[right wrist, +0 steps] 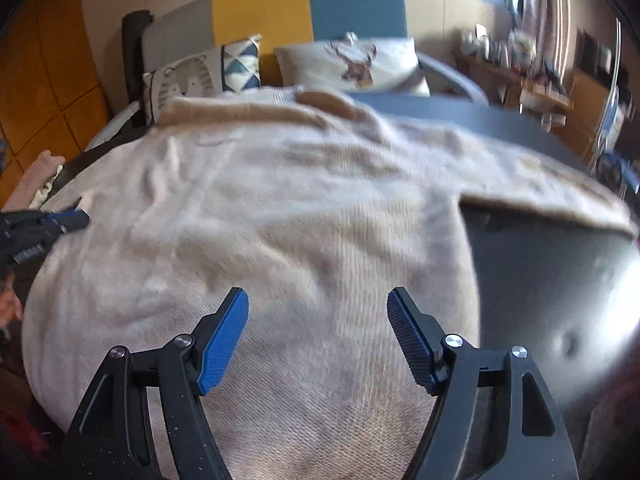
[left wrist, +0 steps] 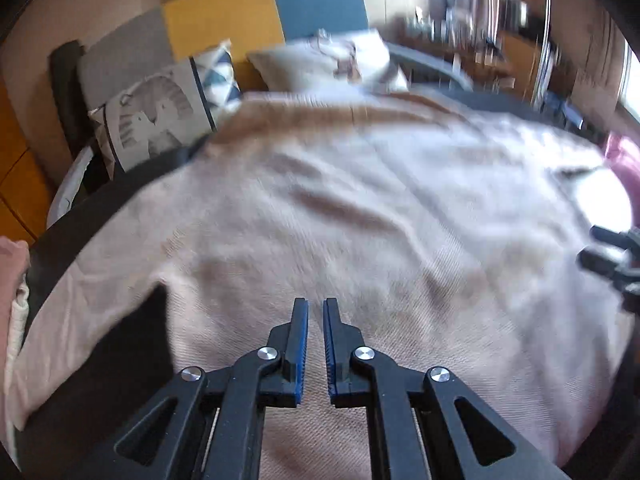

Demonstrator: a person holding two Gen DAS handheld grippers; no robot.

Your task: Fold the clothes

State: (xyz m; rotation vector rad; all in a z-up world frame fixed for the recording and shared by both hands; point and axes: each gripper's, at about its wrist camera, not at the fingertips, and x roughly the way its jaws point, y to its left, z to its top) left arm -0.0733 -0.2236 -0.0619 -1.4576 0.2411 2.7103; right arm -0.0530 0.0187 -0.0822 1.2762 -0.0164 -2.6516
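A pale beige knit sweater lies spread flat over a dark table, one sleeve stretching toward the left edge. My left gripper hovers just over the sweater's near part, its blue-padded jaws almost together with nothing between them. In the right wrist view the same sweater fills the middle, with its other sleeve lying out to the right. My right gripper stands open above the body of the sweater, holding nothing. The left gripper shows at that view's left edge, and the right gripper at the other view's right edge.
Behind the table stands a seat back with grey, yellow and blue panels, with printed cushions against it. A pinkish cloth lies at the far left. Cluttered shelves fill the back right. Bare dark tabletop lies right of the sweater.
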